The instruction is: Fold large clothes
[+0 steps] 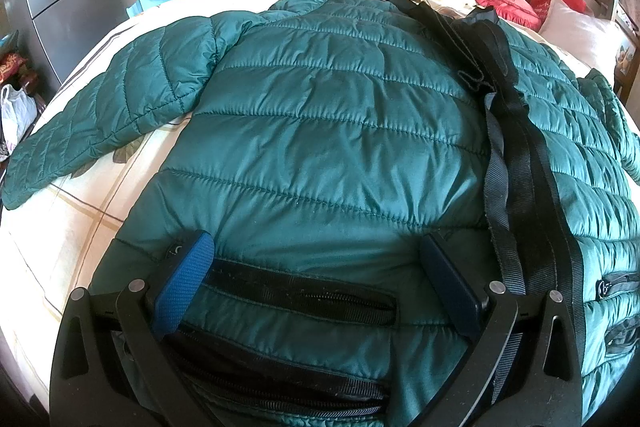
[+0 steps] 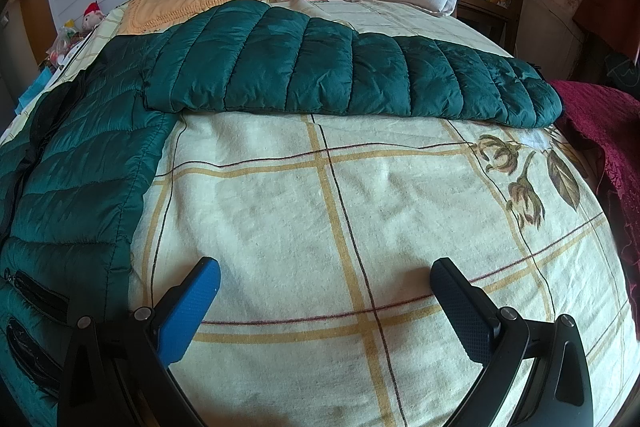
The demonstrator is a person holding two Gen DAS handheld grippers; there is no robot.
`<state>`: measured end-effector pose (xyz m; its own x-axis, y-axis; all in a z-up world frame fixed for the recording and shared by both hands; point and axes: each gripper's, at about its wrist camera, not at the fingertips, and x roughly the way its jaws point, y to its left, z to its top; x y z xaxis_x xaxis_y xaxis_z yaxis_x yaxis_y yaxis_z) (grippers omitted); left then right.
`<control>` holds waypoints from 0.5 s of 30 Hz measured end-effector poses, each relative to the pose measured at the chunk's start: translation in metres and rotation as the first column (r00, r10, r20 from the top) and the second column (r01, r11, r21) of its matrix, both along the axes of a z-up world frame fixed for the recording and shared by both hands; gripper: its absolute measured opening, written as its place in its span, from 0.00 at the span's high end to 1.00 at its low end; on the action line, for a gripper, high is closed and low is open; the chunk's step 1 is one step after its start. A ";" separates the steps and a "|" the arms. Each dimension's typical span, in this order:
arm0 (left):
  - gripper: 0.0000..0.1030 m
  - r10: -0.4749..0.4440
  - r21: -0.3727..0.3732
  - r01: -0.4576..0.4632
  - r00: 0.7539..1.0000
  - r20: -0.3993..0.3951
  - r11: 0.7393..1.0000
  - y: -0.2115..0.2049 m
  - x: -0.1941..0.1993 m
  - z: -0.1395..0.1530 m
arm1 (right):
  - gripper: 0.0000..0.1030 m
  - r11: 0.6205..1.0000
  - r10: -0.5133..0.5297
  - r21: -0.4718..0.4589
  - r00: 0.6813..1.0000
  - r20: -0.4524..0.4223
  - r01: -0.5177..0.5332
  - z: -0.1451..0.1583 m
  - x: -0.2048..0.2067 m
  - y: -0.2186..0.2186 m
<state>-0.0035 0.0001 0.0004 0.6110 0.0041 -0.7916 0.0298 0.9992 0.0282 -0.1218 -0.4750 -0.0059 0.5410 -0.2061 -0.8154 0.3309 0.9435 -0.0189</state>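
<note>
left claw (image 1: 316,279): I have it wide, over the jacket (image 1: 320,115) hem, gripping nothing.
right claw (image 2: 324,303): wide, over bare bedsheet (image 2: 360,219).
jacket: flat on bed, both sleeves (image 2: 352,79) out.
progress: I see no folds yet; everything left.

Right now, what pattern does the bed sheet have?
The bed sheet is cream with yellow and dark grid lines and brown flower prints; the right wrist view shows it best.

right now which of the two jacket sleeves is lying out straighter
The sleeve in the right wrist view: it stretches straight across the bedsheet. The other sleeve bends downward at the elbow.
</note>
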 end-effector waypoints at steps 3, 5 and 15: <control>0.00 0.000 0.000 0.000 1.000 0.000 1.000 0.000 0.000 0.000 | 0.00 1.000 0.000 0.000 1.000 0.000 0.000 0.000 0.000 0.000; 0.00 0.000 0.001 0.000 1.000 0.000 1.000 0.000 0.000 0.000 | 0.00 1.000 0.000 0.000 1.000 0.000 0.000 0.000 0.000 0.000; 0.00 0.000 0.002 0.000 1.000 0.000 1.000 0.000 0.000 0.000 | 0.00 1.000 0.000 0.000 1.000 0.000 0.000 0.000 0.000 0.000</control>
<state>-0.0036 -0.0003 0.0002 0.6113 0.0060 -0.7914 0.0298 0.9991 0.0306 -0.1218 -0.4750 -0.0059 0.5411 -0.2061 -0.8153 0.3309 0.9435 -0.0189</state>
